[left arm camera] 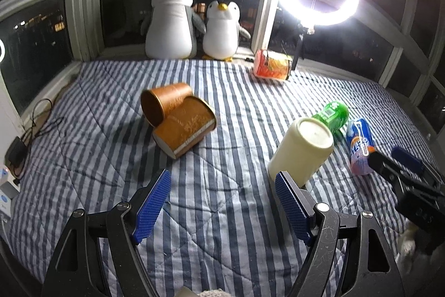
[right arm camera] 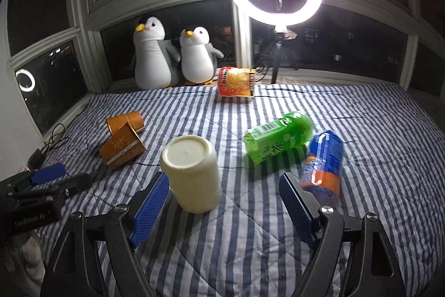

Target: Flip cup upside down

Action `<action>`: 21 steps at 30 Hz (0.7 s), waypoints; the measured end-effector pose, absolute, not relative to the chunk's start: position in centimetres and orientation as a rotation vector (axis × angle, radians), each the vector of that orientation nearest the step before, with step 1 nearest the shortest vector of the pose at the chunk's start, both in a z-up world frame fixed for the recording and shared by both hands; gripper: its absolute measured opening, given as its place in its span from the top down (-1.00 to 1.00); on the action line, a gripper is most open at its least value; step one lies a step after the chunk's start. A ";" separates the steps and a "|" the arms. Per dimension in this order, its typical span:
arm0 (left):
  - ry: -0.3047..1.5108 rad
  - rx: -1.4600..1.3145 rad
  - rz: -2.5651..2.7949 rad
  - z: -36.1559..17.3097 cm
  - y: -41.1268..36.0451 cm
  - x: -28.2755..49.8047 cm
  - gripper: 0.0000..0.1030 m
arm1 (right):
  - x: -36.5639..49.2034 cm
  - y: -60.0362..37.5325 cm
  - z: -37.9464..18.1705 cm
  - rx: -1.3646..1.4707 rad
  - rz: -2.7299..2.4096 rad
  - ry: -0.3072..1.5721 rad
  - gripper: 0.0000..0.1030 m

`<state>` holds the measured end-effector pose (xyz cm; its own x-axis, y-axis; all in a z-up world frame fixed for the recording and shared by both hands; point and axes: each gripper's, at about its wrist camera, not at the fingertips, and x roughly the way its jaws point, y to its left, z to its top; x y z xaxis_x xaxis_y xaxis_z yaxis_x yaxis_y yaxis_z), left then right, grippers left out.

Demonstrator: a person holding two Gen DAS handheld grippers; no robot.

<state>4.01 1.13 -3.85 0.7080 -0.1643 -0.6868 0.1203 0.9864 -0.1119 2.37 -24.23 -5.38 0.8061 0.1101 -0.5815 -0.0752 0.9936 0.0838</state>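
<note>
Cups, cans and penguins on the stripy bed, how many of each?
Cups: 3, one cream cup standing upside down, two brown paper cups on their sides
Cans: 3, green, blue, orange
Plush penguins: 2
Total: 8

Cup (right arm camera: 192, 174) upside down on blanket (right arm camera: 236, 241), just ahead of right gripper (right arm camera: 224, 202). Two cans (right arm camera: 278, 139) ahead-right. Two paper cups (right arm camera: 122, 141) ahead-left, touching. Penguins (right arm camera: 172, 57) far behind.
</note>
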 end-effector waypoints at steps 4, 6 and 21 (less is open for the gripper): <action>0.698 -0.032 -0.129 -2.7 0.9 3.0 -0.56 | 1.0 -24.8 -5.3 0.053 0.069 0.608 -0.52; 0.662 -0.020 -0.118 -2.1 0.8 2.4 -0.57 | 0.4 -24.9 -5.2 0.057 0.060 0.601 -0.52; 0.488 0.016 -0.092 0.5 0.8 -2.3 -0.81 | -2.7 -25.4 -4.8 0.089 0.018 0.552 -0.52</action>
<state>-2.29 0.78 0.51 0.8790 -0.0847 -0.4692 0.0925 0.9957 -0.0064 -2.72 -25.36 -4.81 0.8514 0.0410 -0.5230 0.0072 0.9959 0.0897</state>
